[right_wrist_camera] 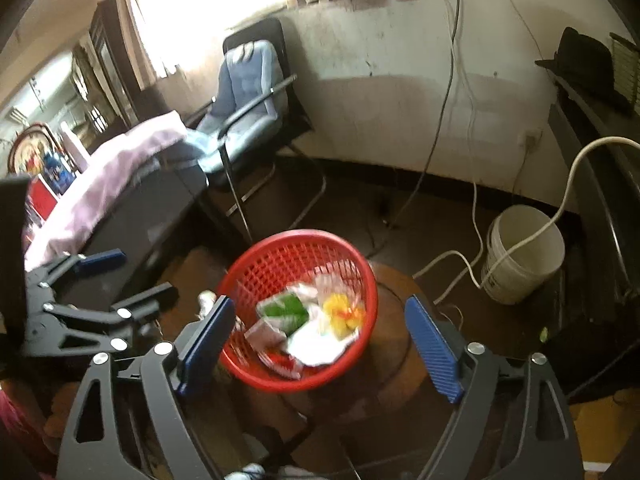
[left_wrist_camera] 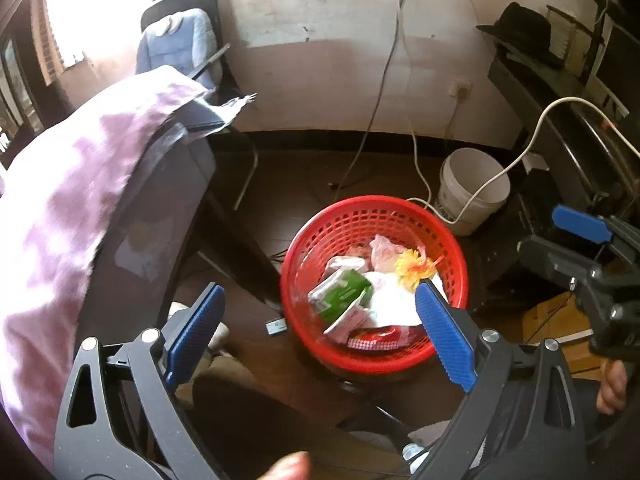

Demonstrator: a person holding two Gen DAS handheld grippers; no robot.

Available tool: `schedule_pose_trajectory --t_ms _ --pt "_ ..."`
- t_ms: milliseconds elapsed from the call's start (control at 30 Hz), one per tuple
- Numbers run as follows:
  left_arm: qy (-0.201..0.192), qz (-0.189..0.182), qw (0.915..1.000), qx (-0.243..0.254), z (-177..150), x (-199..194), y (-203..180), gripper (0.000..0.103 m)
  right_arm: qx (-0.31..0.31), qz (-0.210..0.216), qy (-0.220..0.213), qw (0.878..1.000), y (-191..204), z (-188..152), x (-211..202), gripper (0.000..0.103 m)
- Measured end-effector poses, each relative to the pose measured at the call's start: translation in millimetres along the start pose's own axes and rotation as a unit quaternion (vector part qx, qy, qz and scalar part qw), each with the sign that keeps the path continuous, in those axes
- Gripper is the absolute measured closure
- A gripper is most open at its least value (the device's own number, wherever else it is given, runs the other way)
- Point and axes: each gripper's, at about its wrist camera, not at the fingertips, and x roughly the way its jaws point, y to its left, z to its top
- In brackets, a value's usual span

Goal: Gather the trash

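A red mesh basket [left_wrist_camera: 372,200] [right_wrist_camera: 296,234] stands on a round brown surface below both grippers. Inside lie a green-and-white carton [left_wrist_camera: 344,292] [right_wrist_camera: 282,308], a yellow flower-like piece [left_wrist_camera: 412,268] [right_wrist_camera: 340,312], white paper [left_wrist_camera: 392,304] [right_wrist_camera: 316,344] and a red wrapper [left_wrist_camera: 380,338]. My left gripper [left_wrist_camera: 320,286] [right_wrist_camera: 136,276] hangs over the basket's left side, jaws wide open, nothing between its blue pads. My right gripper [right_wrist_camera: 319,300] [left_wrist_camera: 560,240] hovers on the basket's right side, also open and empty.
A white bucket [left_wrist_camera: 472,188] [right_wrist_camera: 520,256] with a white cable [left_wrist_camera: 520,152] running over it stands right of the basket. A desk under a purple cloth [left_wrist_camera: 80,200] [right_wrist_camera: 112,168] is on the left, a chair with a blue cushion [left_wrist_camera: 180,44] [right_wrist_camera: 248,84] behind it. A small packet [left_wrist_camera: 276,326] lies on the floor.
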Motion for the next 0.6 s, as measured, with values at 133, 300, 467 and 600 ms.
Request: schedule_pose_trajectory --t_ms 133,300,467,600 --pt "0.006 0.000 1.0000 -0.006 -7 -6 4 0.010 -0.006 -0.008 0.022 1.000 0 -7 0 0.015" --pt "0.023 -0.006 0.9996 -0.017 -15 -6 8 0.009 -0.006 -0.013 0.043 0.999 -3 -13 -1 0.012" --pt "0.053 -0.010 0.9981 -0.029 -24 1 12 0.009 -0.022 -0.016 0.059 0.998 3 -18 1 0.012" --pt "0.061 0.004 0.9978 -0.028 -29 2 12 0.009 -0.023 -0.011 0.062 0.998 6 -18 4 0.012"
